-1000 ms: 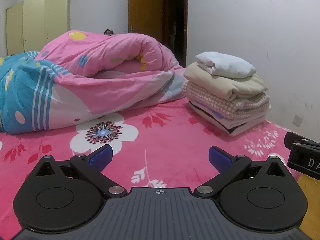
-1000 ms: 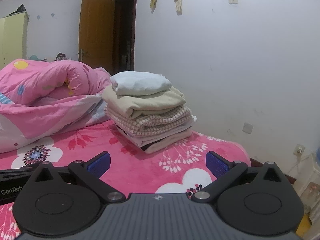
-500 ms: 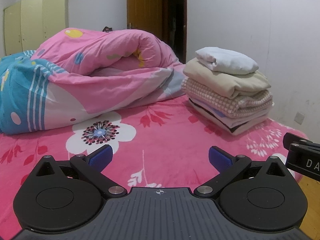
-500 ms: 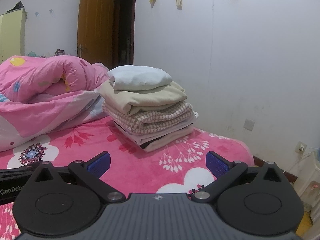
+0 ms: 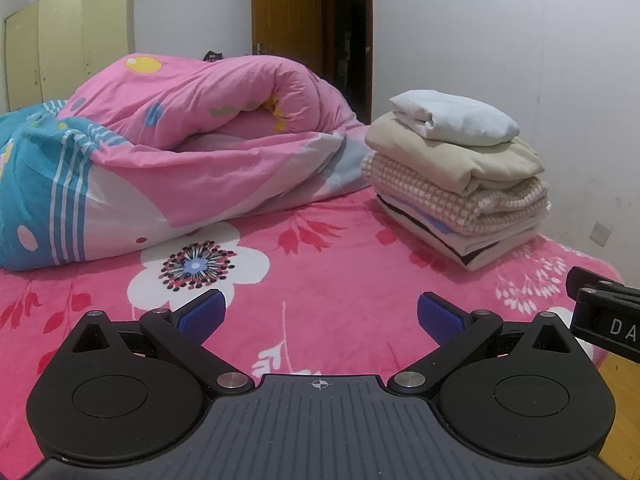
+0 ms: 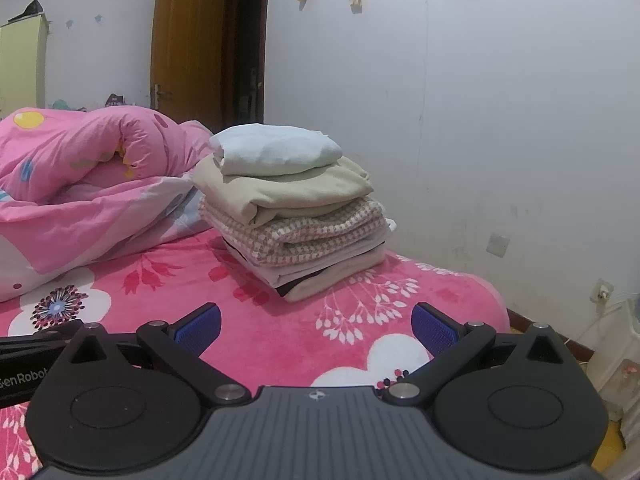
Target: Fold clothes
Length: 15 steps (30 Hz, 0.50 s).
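A stack of folded clothes (image 5: 456, 184) (image 6: 296, 216) rests on the pink flowered bed (image 5: 320, 264) (image 6: 248, 312) by the white wall: a white piece on top, then a beige one, a pink checked one and pale ones underneath. My left gripper (image 5: 318, 314) is open over the bedspread, well short of the stack, holding nothing. My right gripper (image 6: 316, 320) is open too, with the stack ahead and slightly left of it. Part of the right tool (image 5: 604, 316) shows at the left wrist view's right edge.
A bunched pink and blue quilt (image 5: 160, 152) (image 6: 80, 184) fills the far left of the bed. A brown door (image 6: 188, 48) and dark doorway stand behind; a yellow wardrobe (image 5: 68, 44) is at the back left. The bed's right edge drops to a wooden floor (image 5: 624, 400).
Both wrist views have drifted slightly, so the stack and quilt sit a little higher and nearer in frame. Both grippers stay open and empty.
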### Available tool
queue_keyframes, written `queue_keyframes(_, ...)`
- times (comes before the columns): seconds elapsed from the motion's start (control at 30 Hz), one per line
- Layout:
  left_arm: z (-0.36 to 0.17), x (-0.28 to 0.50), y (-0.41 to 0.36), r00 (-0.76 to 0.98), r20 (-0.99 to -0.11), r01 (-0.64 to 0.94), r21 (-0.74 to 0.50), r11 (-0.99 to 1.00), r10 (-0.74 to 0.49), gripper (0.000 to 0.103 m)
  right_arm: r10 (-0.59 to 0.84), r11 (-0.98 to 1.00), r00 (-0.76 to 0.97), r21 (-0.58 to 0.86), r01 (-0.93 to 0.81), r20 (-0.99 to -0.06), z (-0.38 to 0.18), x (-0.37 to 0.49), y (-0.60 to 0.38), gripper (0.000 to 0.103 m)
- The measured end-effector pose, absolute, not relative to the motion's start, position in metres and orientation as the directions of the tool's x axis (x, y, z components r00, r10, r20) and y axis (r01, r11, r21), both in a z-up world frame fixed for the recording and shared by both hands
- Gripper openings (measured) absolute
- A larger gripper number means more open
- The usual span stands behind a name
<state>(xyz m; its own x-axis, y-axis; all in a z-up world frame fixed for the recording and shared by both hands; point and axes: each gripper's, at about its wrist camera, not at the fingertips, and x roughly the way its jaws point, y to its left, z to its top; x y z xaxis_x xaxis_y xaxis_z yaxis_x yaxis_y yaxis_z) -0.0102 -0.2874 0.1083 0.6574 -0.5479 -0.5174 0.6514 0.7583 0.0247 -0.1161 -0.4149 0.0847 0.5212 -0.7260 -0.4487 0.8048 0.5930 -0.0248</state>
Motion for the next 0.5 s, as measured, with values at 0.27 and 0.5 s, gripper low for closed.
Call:
queue_keyframes(0.27,0.1096,-0.0127,-0.2862,0.657,-0.515,0.654,0.024,0.756,-0.551,0.103,-0.726,0.596,0.523,-0.027,0.803,-0.446,0.0855,-0.1168,-0.416,0.103)
queue_keyframes(0.5,0.1101,-0.0106,-0.2824,0.659,-0.516,0.646,0.017,0.763,-0.547,0.103,-0.727,0.6,0.527,-0.034,0.799,-0.439,0.0883,-0.1154,-0.412,0.103)
